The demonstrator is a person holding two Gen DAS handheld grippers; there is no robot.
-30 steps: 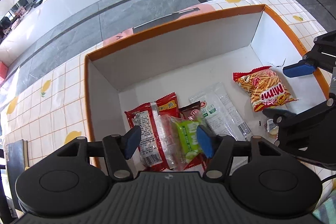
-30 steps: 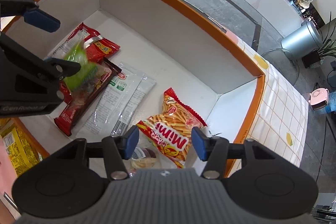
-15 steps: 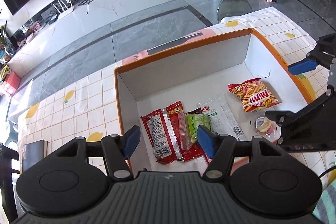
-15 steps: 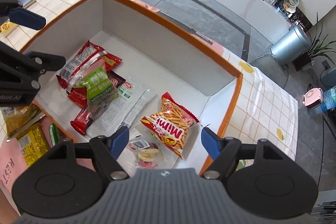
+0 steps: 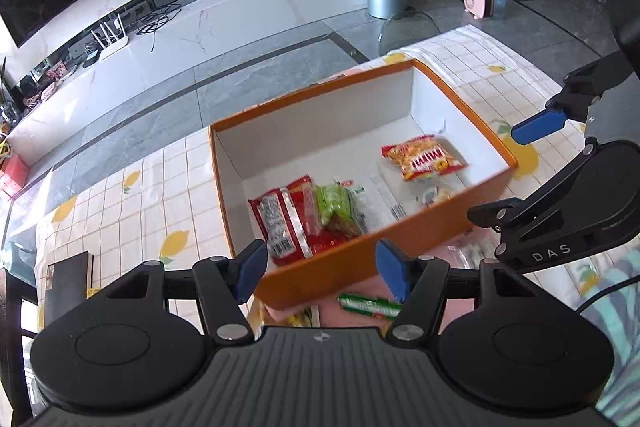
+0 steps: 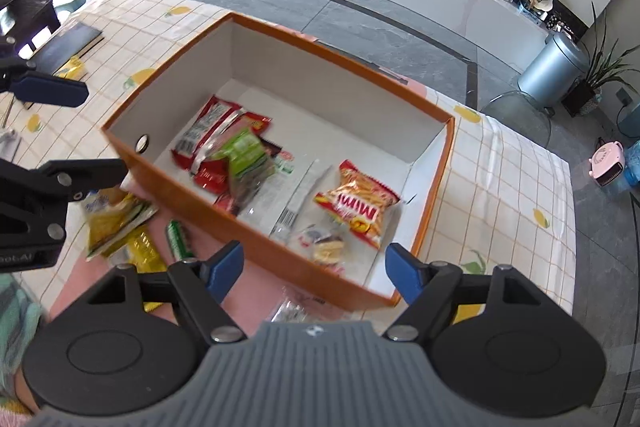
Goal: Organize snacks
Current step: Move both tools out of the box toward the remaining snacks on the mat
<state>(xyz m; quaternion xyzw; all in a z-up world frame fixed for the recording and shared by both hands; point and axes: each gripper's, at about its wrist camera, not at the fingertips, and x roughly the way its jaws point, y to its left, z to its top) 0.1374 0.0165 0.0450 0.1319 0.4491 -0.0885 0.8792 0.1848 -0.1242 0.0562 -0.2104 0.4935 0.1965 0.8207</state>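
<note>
An orange box (image 5: 312,95) with a white inside stands on the table. In it lie red packets (image 5: 286,221), a green packet (image 5: 334,203), clear white packets (image 6: 296,203), a Mimi chip bag (image 5: 424,157) and a small round snack (image 6: 326,247). My left gripper (image 5: 320,269) hovers open above the box's near wall, with nothing between its pads. My right gripper (image 6: 314,269) hangs over the near wall too; its jaws are opening and hold nothing. Outside the box lie yellow packets (image 6: 116,223), a green stick pack (image 6: 178,239) and a clear packet (image 6: 292,311).
The table wears a lemon-print checked cloth (image 5: 120,211), with a pink sheet (image 6: 100,287) under the loose snacks. A black book (image 5: 66,283) lies at the left. A striped sleeve (image 5: 616,307) shows at the right. Beyond the box the table ends over grey floor.
Both grippers have risen and drawn back from inside the box to above its near wall. The right jaws have widened. The snacks stay lying in the box.
</note>
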